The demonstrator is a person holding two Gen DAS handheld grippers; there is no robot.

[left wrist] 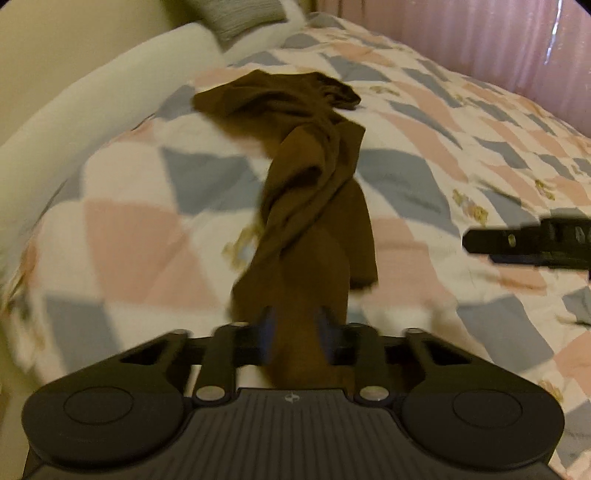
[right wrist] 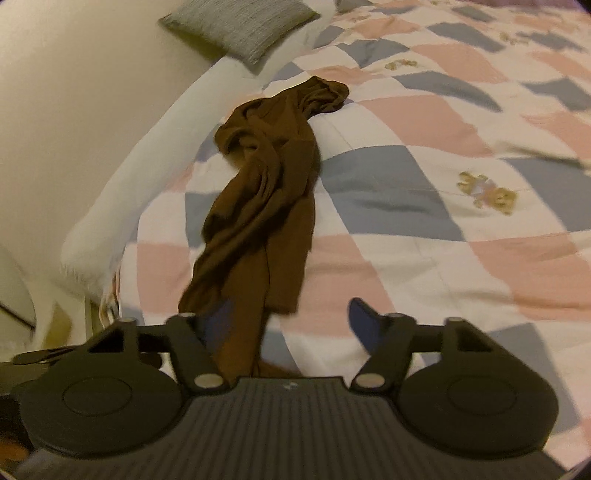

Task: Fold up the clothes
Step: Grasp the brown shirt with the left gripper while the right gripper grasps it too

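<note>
The left gripper [left wrist: 293, 334] is clenching the near end of a brown garment [left wrist: 314, 192], its two blue-padded fingers [left wrist: 267, 332] pressing in on the bunched cloth from either side. The right gripper [right wrist: 288, 328] is standing with its jaws apart: the garment's near end is passing between them, lying over or against the left-hand finger, while the right-hand finger [right wrist: 364, 321] is sitting clear of the cloth with bare quilt showing in the gap, so nothing is being gripped there. The garment is a single piece, thin and dark brown, with a slightly sheer look, twisted along its length into a rope-like strand with soft folds and wrinkles. It is running from the jaws away across the bed and widening at its far end into a rumpled bunch near the long white bolster [left wrist: 110, 96]. It is lying on one quilt [left wrist: 424, 162], patterned in pink, grey-blue and white diamonds with small teddy bear prints [right wrist: 485, 192] scattered over it. One grey ribbed cushion [right wrist: 240, 26] is resting beyond the bolster, against the pale wall. Pink curtains [left wrist: 480, 33] are hanging along the far side of the bed. In the left wrist view the tip of the right gripper is showing at the right edge, well apart from the cloth.
</note>
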